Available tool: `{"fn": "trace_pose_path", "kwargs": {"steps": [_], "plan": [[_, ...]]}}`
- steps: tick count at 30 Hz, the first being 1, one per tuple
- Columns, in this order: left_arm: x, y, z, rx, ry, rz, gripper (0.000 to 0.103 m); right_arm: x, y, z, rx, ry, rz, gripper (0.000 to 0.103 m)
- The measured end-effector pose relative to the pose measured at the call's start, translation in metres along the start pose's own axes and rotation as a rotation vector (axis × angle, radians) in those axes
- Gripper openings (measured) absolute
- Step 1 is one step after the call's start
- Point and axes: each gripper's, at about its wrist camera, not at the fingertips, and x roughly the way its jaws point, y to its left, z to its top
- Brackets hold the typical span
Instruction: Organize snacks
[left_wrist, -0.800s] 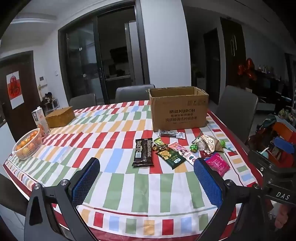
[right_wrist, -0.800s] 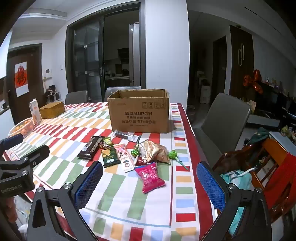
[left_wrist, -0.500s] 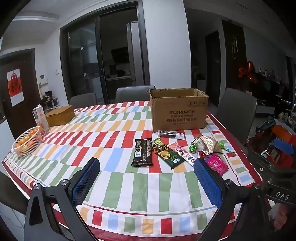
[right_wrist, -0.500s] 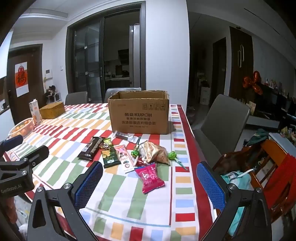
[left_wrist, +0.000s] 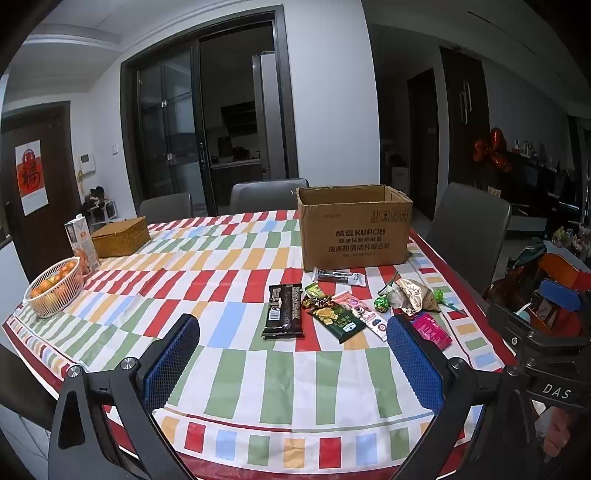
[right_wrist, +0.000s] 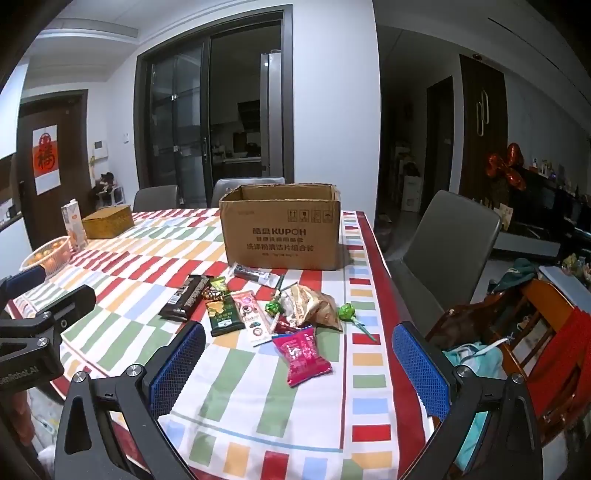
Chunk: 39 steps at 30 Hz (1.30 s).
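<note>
Both grippers hanging wide open over the near table edge, snacks not yet touched.

I'm holding the left gripper (left_wrist: 291, 354) and right gripper (right_wrist: 299, 365) empty; the pink packet (right_wrist: 306, 355) is lying nearest, just ahead of the right one, long axis pointing away and slightly left. The other snacks (right_wrist: 236, 306) are sitting beyond it, before the cardboard box (right_wrist: 282, 230). I'm not seeing inside the box.
</note>
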Motion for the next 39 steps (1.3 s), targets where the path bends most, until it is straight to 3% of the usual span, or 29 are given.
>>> {"fn": "trace_pose_path", "kwargs": {"steps": [39], "plan": [[-0.0006, -0.0015, -0.0044, -0.003, -0.001, -0.009, 0.103, -0.0017, 0.0019, -0.0012, 0.0, -0.003, 0.003, 0.103]]}}
